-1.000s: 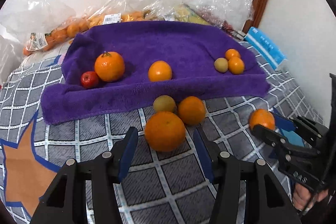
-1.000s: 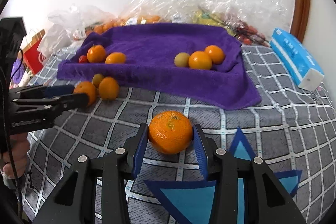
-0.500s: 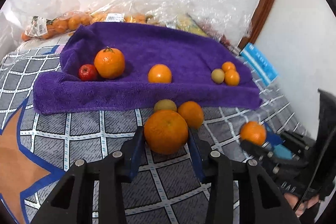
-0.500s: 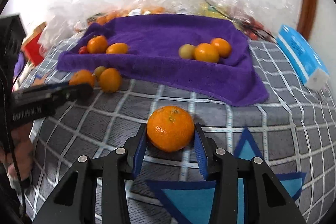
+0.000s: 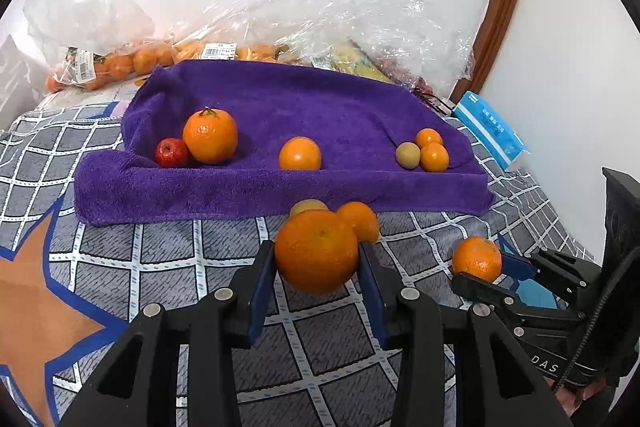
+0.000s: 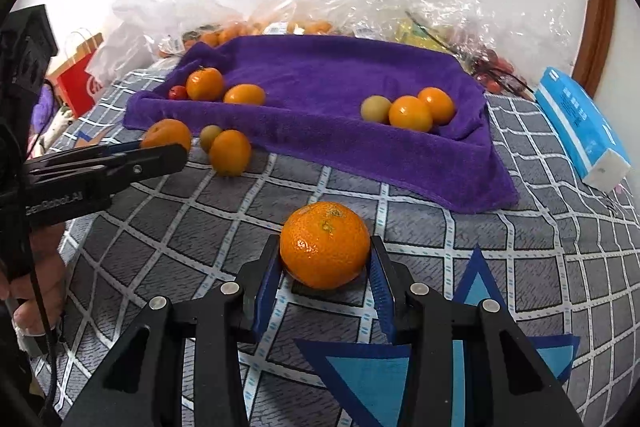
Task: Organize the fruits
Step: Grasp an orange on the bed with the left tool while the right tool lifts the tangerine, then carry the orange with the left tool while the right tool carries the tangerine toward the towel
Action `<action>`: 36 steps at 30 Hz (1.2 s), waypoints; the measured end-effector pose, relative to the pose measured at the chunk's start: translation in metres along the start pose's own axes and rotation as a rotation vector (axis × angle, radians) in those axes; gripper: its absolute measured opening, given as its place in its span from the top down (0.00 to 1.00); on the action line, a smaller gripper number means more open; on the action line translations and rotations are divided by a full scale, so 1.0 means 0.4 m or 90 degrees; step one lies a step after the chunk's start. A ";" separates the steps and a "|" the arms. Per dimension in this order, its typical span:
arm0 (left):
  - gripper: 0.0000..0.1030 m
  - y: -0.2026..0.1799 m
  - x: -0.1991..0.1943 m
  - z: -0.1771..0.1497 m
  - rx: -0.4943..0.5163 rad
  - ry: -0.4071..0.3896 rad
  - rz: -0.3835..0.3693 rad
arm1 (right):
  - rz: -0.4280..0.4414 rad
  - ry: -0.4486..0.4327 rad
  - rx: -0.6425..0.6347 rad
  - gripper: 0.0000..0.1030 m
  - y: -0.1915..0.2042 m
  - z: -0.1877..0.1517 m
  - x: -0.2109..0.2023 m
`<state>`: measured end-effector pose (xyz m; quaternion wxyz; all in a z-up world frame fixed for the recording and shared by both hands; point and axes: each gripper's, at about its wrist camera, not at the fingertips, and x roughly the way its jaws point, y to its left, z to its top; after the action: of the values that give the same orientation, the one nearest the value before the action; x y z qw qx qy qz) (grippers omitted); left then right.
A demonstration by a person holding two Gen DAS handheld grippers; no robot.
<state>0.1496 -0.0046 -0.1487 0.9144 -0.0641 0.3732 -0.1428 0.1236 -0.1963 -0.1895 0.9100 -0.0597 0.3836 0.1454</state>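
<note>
Two oranges are clamped at once, one per gripper. Nearest the left wrist camera, the left gripper is closed around a big orange, both blue pads pressed against its sides; its jaws have just been closing, with that fruit between them. The orange looks lifted slightly off the grey checked bedspread, though that can't be told for sure. Just behind it, at about 12 o'clock, a pale greenish fruit and a smaller orange are seen beside each other, right at the front hem of the purple towel.

Out at 3 o'clock, the right gripper is seen side-on with a mandarin pinched at its tips. From its own camera, the same mandarin is squeezed snugly between the two pads of the right gripper, low over the bedspread.

Farther back, on the towel, a small red apple is found touching a stemmed orange at 11 o'clock, a lone orange at 12, and a trio of one pale fruit and two little oranges at 1 o'clock.

Beyond the towel, clear plastic bags of fruit are piled against the white wall, and a blue tissue pack is lying at 2 o'clock.
</note>
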 end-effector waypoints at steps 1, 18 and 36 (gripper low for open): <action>0.63 0.000 -0.001 -0.001 0.000 -0.001 0.003 | -0.004 0.000 0.001 0.59 0.000 0.000 0.000; 0.63 -0.007 -0.013 -0.006 0.008 -0.017 0.011 | -0.014 -0.038 0.038 0.59 -0.030 -0.003 -0.027; 0.63 -0.008 -0.064 -0.004 -0.006 -0.076 -0.021 | -0.036 -0.081 0.104 0.59 -0.071 -0.016 -0.068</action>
<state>0.1305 0.0002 -0.1323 0.9322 -0.0827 0.3176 -0.1524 0.1102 -0.2305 -0.1746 0.9382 0.0131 0.3335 0.0917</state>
